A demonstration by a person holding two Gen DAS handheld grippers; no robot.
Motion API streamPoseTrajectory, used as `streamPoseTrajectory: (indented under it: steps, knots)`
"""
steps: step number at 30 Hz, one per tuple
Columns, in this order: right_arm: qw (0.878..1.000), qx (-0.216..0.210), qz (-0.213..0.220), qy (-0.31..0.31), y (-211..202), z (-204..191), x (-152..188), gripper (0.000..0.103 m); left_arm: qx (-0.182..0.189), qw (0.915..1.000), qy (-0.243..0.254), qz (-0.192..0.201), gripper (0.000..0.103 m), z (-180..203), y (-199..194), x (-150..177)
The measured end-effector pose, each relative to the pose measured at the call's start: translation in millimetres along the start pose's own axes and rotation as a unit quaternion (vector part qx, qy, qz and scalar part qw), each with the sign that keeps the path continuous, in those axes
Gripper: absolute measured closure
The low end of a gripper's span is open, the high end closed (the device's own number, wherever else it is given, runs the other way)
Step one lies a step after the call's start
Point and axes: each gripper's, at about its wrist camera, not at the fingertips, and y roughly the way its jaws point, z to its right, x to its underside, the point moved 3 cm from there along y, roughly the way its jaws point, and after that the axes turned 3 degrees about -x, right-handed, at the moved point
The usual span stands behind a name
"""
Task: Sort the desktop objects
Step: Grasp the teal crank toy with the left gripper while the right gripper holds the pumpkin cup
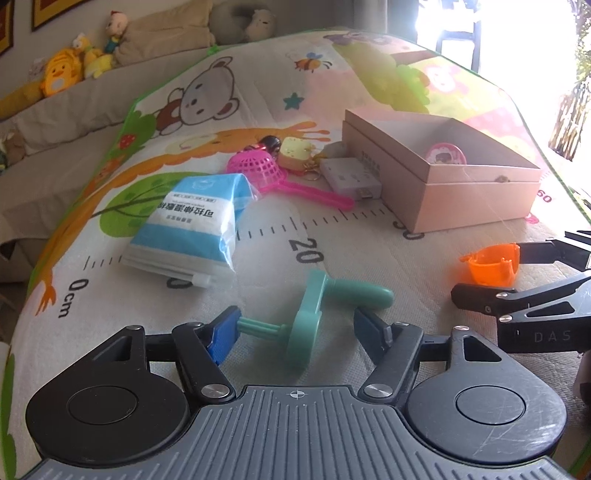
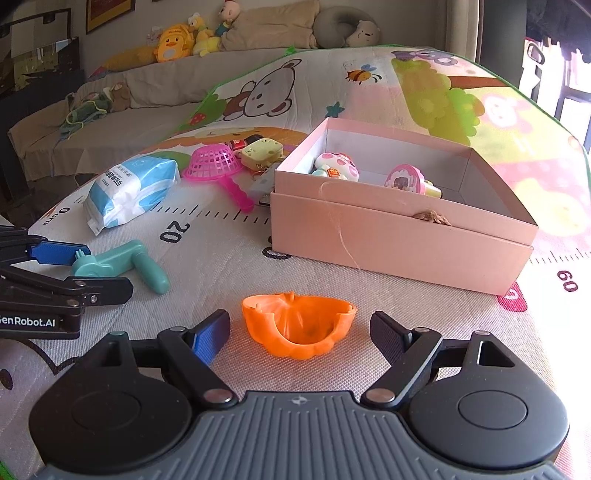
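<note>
Teal crank handle (image 1: 314,317) lies between left gripper's (image 1: 295,332) parted jaws.

Teal crank handle (image 1: 314,314) between parted left gripper (image 1: 295,328) fingers (image 1: 221,338).

I am working in a home, in what looks like a living room given over to a child. Under my claws lies a cartoon play mat (image 2: 258,258) printed with a bear, a bee and a ruler strip. Behind it runs a covered sofa (image 2: 147,96) lined with stuffed toys (image 2: 173,42) and cushions (image 2: 273,29) (a neck pillow among them). Framed pictures (image 2: 109,13) hang on the wall, and daylight pours through a window (image 1: 517,37).
</note>
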Motion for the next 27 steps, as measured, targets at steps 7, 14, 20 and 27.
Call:
streamPoseTrajectory:
  steps: [7, 14, 20, 27]
  knots:
    - [1.000, -0.010, 0.000, 0.014, 0, 4, 0, 0.019, 0.008, 0.9999, -0.002, 0.005, 0.051, -3, 0, 1]
    - [1.000, -0.020, 0.007, 0.007, 0, 1, -3, 0.045, 0.025, 0.9996, 0.015, 0.005, 0.051, 5, -9, 8]
    - [1.000, -0.026, 0.001, -0.006, -5, -3, -2, 0.045, 0.015, 0.9997, 0.019, 0.002, 0.046, 8, -2, 3]
    - [0.999, -0.049, -0.002, -0.020, -38, -1, 3, 0.045, 0.016, 0.9995, 0.026, -0.001, 0.054, 14, -8, 3]
